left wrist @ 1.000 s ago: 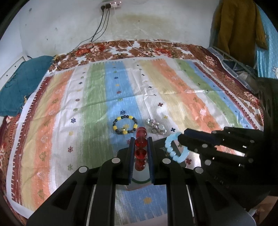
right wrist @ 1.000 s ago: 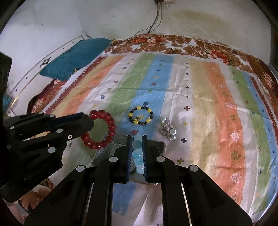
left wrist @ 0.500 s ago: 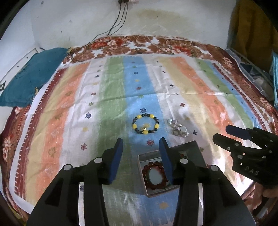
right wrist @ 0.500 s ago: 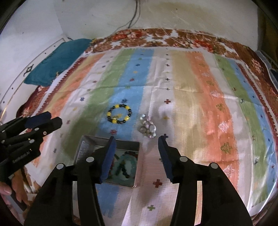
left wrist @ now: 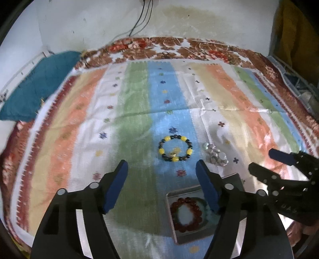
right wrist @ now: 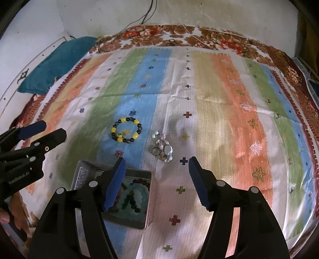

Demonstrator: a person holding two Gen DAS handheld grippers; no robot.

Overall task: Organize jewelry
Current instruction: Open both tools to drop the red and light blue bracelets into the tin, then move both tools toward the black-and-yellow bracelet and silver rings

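Note:
A small metal tin (left wrist: 179, 234) (right wrist: 148, 197) lies on the striped cloth near the front. A red bead bracelet (left wrist: 187, 214) and a pale blue bracelet (right wrist: 137, 194) lie inside it. A yellow-and-black bead bracelet (left wrist: 175, 148) (right wrist: 126, 130) lies on the blue stripe behind the tin. A silvery bracelet heap (left wrist: 216, 156) (right wrist: 162, 149) lies to its right. My left gripper (left wrist: 161, 173) is open and empty, above the cloth in front of the yellow bracelet. My right gripper (right wrist: 156, 169) is open and empty, above the tin's right side.
The striped cloth (left wrist: 135, 111) covers a floral bedspread (left wrist: 179, 45). A teal pillow (left wrist: 37, 83) lies at the far left. A wall with hanging cables (left wrist: 143, 16) stands behind. Clutter sits at the right edge (left wrist: 299, 89).
Both grippers opened and let the red and pale blue bracelets drop into the tin. Both then drew back and up, jaws wide.

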